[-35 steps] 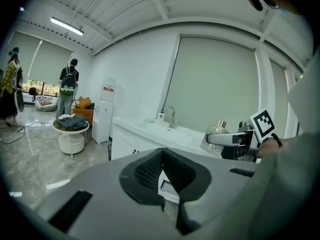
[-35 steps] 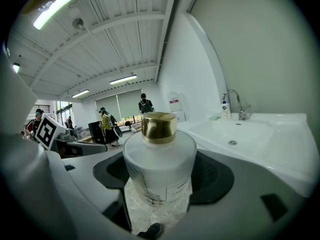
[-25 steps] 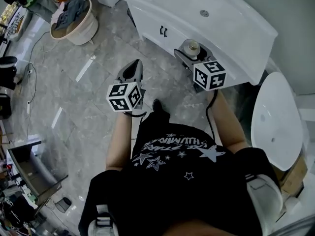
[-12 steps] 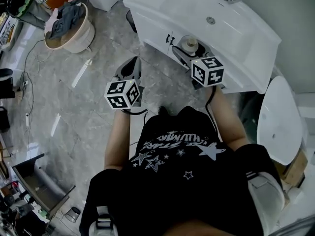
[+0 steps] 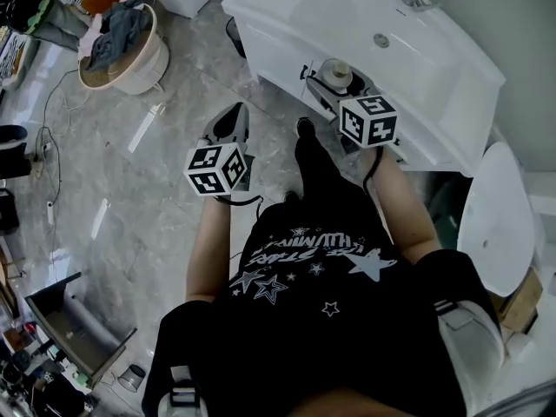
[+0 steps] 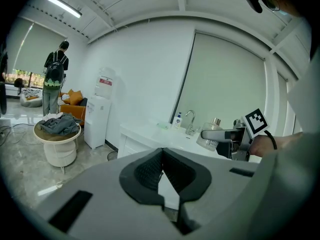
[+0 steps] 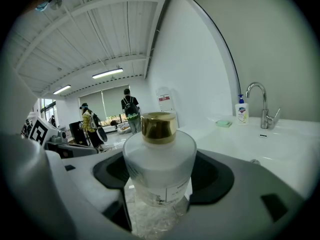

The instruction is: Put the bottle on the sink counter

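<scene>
A round frosted bottle [image 7: 160, 166] with a gold cap stands upright between the jaws of my right gripper [image 7: 160, 189], which is shut on it. In the head view the bottle [image 5: 337, 75] and right gripper [image 5: 334, 83] hang just in front of the white sink counter [image 5: 434, 68], at its front edge. The counter [image 7: 260, 144] stretches to the right of the bottle. My left gripper [image 5: 230, 126] is held over the floor to the left, shut [image 6: 161, 170] with nothing in it. From there I see the bottle [image 6: 210, 136] held out beside the counter [image 6: 150, 133].
A tap [image 7: 262, 104], a soap bottle [image 7: 241, 113] and a soap dish [image 7: 223, 123] stand at the counter's back. A white toilet [image 5: 495, 224] is at the right. A round basket of clothes [image 5: 122, 55] and a water dispenser [image 6: 101, 114] are at the left. People stand far off.
The person has stepped forward, one leg now ahead. The right gripper with the bottle has come closer to the counter's front edge. The left gripper has barely shifted.
</scene>
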`<state>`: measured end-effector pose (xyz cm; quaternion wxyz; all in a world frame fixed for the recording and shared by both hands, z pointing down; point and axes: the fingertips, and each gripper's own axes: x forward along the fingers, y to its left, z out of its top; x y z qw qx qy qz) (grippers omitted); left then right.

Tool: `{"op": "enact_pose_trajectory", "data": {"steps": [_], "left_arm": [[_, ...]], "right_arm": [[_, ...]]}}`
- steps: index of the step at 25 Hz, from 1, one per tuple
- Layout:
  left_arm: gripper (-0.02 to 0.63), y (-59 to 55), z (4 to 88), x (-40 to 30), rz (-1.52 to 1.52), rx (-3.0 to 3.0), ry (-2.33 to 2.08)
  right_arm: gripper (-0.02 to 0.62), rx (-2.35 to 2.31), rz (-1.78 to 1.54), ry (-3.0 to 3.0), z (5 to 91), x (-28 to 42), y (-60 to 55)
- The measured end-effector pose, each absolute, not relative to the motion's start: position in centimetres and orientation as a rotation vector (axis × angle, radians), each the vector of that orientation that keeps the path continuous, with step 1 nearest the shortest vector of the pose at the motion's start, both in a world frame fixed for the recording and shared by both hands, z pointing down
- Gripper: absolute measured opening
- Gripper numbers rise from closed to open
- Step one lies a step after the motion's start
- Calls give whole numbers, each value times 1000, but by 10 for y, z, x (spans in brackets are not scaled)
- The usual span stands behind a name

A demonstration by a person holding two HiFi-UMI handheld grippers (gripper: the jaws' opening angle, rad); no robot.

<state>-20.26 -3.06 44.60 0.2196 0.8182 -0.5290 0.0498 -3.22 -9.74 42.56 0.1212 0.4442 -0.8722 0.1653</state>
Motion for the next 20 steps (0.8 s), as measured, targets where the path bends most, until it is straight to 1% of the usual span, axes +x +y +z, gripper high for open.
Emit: {"op": "enact_pose_trajectory", "data": {"steps": [7, 20], "left_arm": [[8, -98, 447, -211, 154, 2253, -1500], [8, -261, 455, -190, 169, 2237, -1499]], "right_arm": [[325, 1290, 487, -2559, 433, -36, -176], [325, 1252, 446, -2523, 454, -23, -344]]}}
